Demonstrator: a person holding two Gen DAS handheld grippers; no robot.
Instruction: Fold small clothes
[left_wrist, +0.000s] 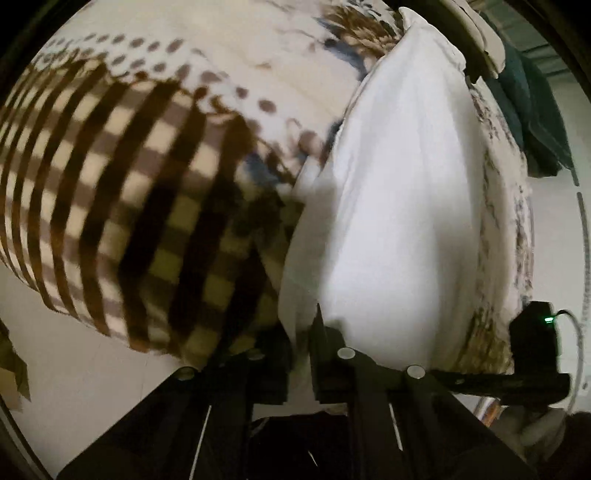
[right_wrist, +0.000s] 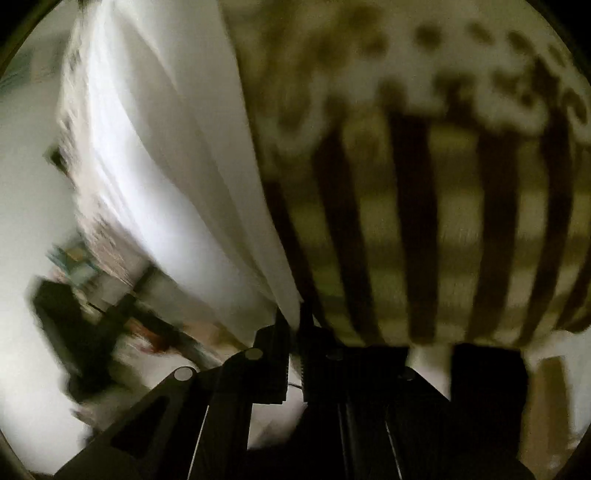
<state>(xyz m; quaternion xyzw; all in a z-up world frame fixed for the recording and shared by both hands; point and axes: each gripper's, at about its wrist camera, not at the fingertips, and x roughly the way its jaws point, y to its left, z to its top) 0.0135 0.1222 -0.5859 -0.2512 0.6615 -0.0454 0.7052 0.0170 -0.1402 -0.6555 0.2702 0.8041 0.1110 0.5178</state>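
A small white garment (left_wrist: 399, 206) lies stretched over a patterned bedspread (left_wrist: 122, 177) with brown checks and dots. My left gripper (left_wrist: 301, 332) is shut on the near edge of the white garment, which runs away from the fingers toward the far right. In the right wrist view my right gripper (right_wrist: 293, 325) is shut on another edge of the same white garment (right_wrist: 177, 184), which rises up and to the left from the fingers. The other gripper shows as a black shape in each view, at the right (left_wrist: 535, 350) and at the left (right_wrist: 74, 314). The right view is motion-blurred.
The checked bedspread (right_wrist: 424, 221) fills most of both views. Dark teal cloth (left_wrist: 532, 110) hangs at the far right of the left view. A pale floor (left_wrist: 81, 369) shows below the bed's edge at lower left.
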